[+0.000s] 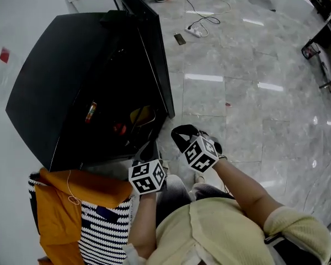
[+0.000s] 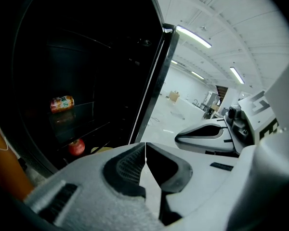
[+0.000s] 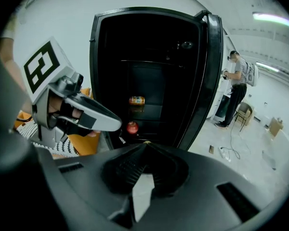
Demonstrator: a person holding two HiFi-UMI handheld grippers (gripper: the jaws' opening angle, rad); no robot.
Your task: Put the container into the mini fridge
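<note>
The black mini fridge (image 1: pixel 60 81) stands with its door (image 1: pixel 154 54) swung open. On a lower shelf lies a yellowish container (image 1: pixel 142 116), next to a red apple (image 1: pixel 119 128); an orange can (image 1: pixel 90 112) sits on the shelf above. My left gripper (image 1: pixel 150 149) hovers just outside the fridge's opening, shut with nothing between its jaws. Beside it, my right gripper (image 1: pixel 182 134) is also shut and holds nothing. In the left gripper view the can (image 2: pixel 61 103) and apple (image 2: pixel 77 147) show past my shut left gripper (image 2: pixel 145 146). The right gripper view has the can (image 3: pixel 137 100) and apple (image 3: pixel 132 127) above my right gripper (image 3: pixel 145 146).
An orange cloth (image 1: pixel 71 192) lies on a striped bag (image 1: pixel 102 231) at the lower left. On the marble floor behind the door lie a power strip and cable (image 1: pixel 196 31). A person (image 3: pixel 238 85) stands far off beside a chair (image 3: pixel 243 112).
</note>
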